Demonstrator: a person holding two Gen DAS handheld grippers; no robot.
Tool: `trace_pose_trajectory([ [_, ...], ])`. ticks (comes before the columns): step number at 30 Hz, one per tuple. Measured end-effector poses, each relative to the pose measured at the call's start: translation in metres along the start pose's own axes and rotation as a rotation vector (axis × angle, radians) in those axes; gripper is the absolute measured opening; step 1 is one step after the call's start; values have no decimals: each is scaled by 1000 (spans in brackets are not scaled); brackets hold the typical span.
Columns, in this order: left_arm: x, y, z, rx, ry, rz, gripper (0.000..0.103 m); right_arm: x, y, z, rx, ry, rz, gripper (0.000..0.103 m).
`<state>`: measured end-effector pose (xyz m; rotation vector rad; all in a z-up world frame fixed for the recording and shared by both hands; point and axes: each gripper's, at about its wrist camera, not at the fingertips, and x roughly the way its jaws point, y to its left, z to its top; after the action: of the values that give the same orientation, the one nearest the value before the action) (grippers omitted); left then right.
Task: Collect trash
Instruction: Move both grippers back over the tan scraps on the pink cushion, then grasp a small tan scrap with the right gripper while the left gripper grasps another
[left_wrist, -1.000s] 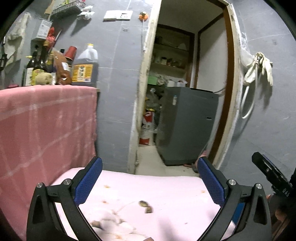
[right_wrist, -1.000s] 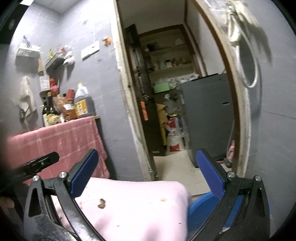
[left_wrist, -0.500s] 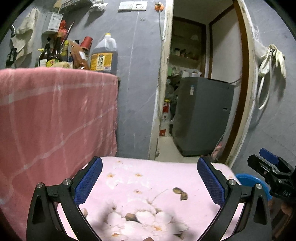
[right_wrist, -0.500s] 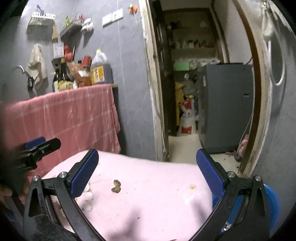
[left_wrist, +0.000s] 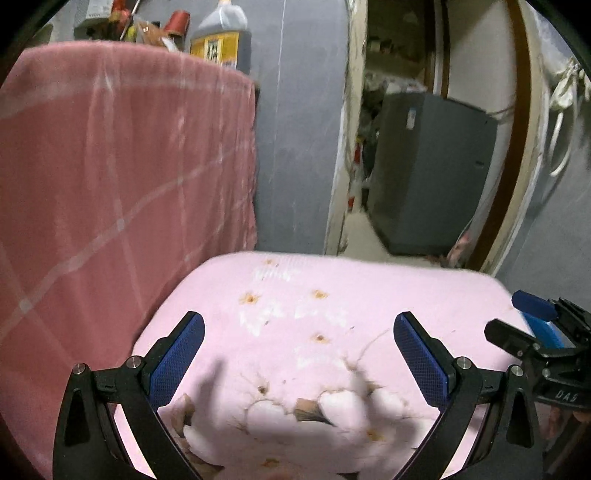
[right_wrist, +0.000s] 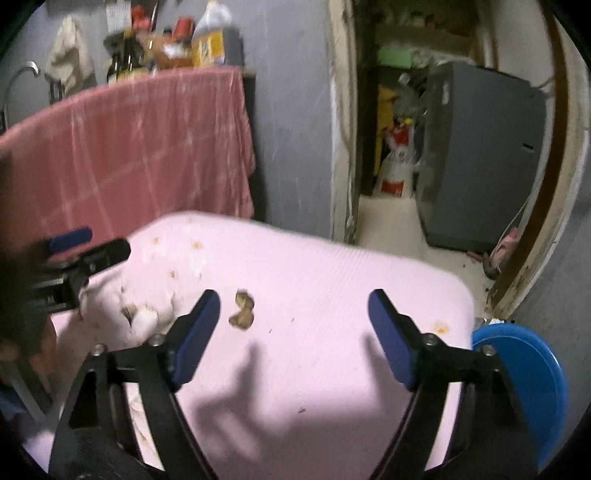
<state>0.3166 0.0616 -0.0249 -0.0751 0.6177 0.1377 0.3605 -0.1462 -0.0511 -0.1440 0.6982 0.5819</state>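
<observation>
Right fingers (right_wrist: 293, 317): apart, nothing between the blue pads; they have just been closing from their widest. They hang above the pink cloth.
Left fingers (left_wrist: 297, 350): wide apart, nothing between them, also above the cloth.
Trash, brown bits (right_wrist: 242, 312): two small brown scraps lie on the cloth just beyond the right gripper's left finger, a little inside the gap as seen from the right wrist. They touch no pad.
Trash, white wads (left_wrist: 343, 404): crumpled white pieces with brown specks lie on the near part of the cloth, between and below the left fingers (blurred, so what they are made of I cannot tell). The right wrist view shows the same heap at left, beside the left gripper.
Worktop (right_wrist: 332, 280): a surface under a pale pink cloth with small orange stains; both grippers cast shadows on it.
Blue bin (right_wrist: 532, 373): round blue rim at the right near corner of the worktop, lower than the cloth.
Far left: a counter draped in a red checked cloth (left_wrist: 110, 166), with bottles and a big oil jug (left_wrist: 221, 33) on top.
Far right: an open doorway with a grey appliance (right_wrist: 484, 155) inside it.
</observation>
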Motion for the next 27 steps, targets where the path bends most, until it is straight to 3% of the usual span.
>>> trace_pose_trajectory([
  [5,12,6,-3,7,52,19,101,24,11,-1,-51,100,31,59],
  [10,21,10,-5,-1,89,18,101,47,22,2,-94,165,87,51],
  [13,25,11,-5,-5,105,17,101,59,23,3,-96,199,104,38],
  [20,31,3,-5,17,132,-8,101,60,13,2,-45,219,137,17],
  [27,38,-25,-8,74,175,-84,100,44,-17,-4,13,211,107,15],
])
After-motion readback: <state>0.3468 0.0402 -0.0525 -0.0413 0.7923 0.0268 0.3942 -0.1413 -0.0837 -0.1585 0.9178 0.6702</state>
